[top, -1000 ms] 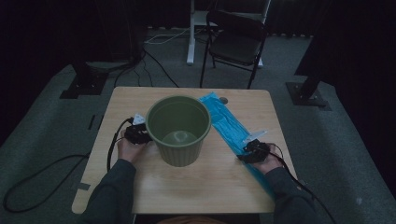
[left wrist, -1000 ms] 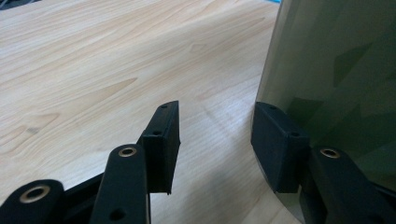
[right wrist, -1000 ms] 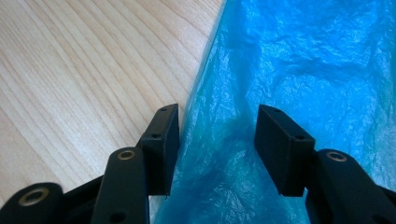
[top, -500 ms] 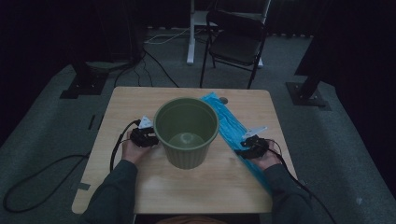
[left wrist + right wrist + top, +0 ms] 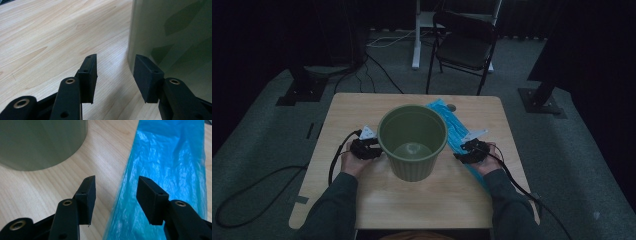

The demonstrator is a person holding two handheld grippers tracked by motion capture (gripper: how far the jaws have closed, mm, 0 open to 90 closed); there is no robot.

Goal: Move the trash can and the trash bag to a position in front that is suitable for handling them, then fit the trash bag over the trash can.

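A green bin [image 5: 412,142] stood upright near the middle of the wooden surface [image 5: 357,107], its mouth open to the ceiling, likely so that a liner could go into it. Just right of it, a flat blue plastic bag [image 5: 455,131] lay stretched from the far side toward the near right edge, well placed for the right hand. The left gripper [image 5: 364,148] sat just left of the bin, jaws apart and holding nothing; in the left gripper view one pad [image 5: 148,76] was close against the bin's wall, seemingly ready to steady it. The right gripper [image 5: 472,151] hovered over the bag's left edge, jaws wide with nothing between them, apparently lined up to pinch that edge and lift the bag.
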